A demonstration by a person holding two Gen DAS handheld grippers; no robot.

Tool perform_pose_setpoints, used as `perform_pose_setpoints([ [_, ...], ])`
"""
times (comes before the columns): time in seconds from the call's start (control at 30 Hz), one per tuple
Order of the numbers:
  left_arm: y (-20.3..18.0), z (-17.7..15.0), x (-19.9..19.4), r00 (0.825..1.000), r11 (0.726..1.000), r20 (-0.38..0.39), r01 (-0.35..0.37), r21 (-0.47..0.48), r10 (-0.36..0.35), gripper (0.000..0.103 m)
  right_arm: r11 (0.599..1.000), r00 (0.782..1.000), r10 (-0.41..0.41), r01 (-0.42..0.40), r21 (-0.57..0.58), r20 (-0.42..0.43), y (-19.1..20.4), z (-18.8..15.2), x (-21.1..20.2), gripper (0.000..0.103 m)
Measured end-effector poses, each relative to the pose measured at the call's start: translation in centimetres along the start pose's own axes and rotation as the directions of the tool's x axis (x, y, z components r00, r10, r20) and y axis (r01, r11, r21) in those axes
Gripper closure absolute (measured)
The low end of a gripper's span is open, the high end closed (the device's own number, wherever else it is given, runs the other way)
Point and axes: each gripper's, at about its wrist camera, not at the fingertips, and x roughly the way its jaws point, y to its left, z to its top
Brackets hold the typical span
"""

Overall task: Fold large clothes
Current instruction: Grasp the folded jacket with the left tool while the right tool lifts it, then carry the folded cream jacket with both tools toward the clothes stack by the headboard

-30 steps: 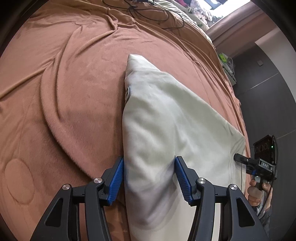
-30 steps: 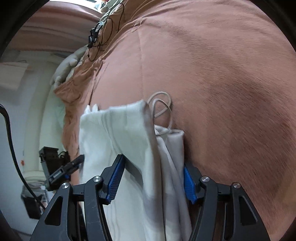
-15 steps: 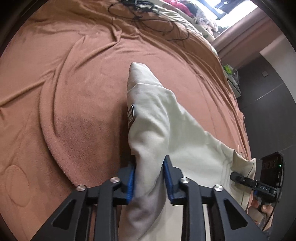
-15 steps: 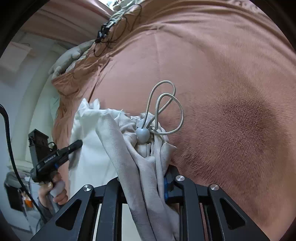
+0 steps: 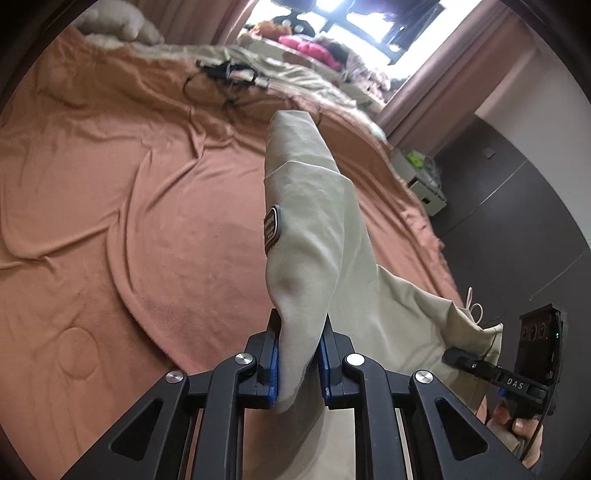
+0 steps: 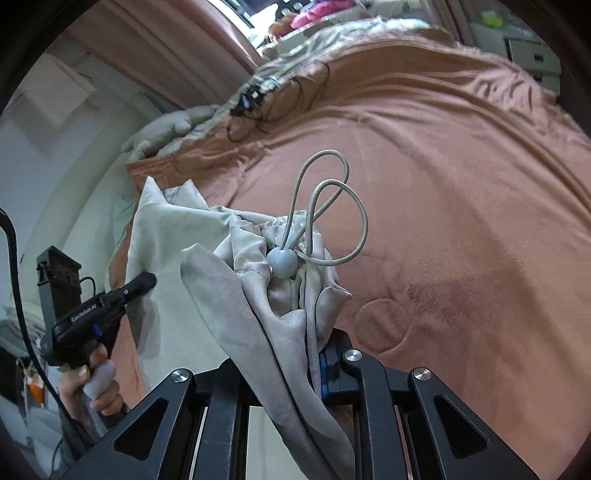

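Observation:
A pale beige garment (image 5: 314, 229) with a dark oval patch (image 5: 271, 230) hangs lifted over the brown blanket (image 5: 129, 221). My left gripper (image 5: 299, 354) has its blue pads pressed on a fold of its edge, the jaws still closing. In the right wrist view my right gripper (image 6: 295, 354) pinches the bunched hem of the garment (image 6: 177, 236), jaws also closing, and cloth hides its left pad. A looped drawstring (image 6: 332, 192) with a grey toggle (image 6: 281, 261) stands above that bunch. The cloth stretches between both grippers, and each sees the other: the right gripper (image 5: 454, 358), the left gripper (image 6: 144, 280).
Black cables (image 5: 229, 74) lie tangled at the far end of the bed. A grey plush thing (image 5: 118, 22) sits at the head. A white drawer unit (image 5: 424, 181) stands beside the bed's right edge. A hand (image 6: 96, 384) holds the left tool.
Both grippers went from open around the flat garment to shut on it, then rose. The cloth has lifted off the blanket, and more of the room shows behind.

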Motion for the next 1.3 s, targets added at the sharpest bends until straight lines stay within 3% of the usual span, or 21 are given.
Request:
perform_pose_setpoints([
  [0.57,-5.2,-4.2,-13.1,0.984,0.994,0.16,0.06,0.095,-0.075,0.088,0.997,0.978,-0.021,0.036,-0.072,0.206,7.0,-6.2,-11.6,0.09],
  [0.93,-7.0,-6.1,-22.0,0.953,0.988,0.281,0.072,0.137,-0.108,0.089,0.99,0.957,0.031,0.01,-0.14,0.289,11.7,-8.7,-16.7,0.09],
  [1.3,-5.6,-6.0,-32.3,0.916,0.985,0.392,0.016,0.174,-0.084,0.089,0.963,0.935,0.137,-0.049,-0.263,0.326,20.5,-9.8,-18.5,0.09],
])
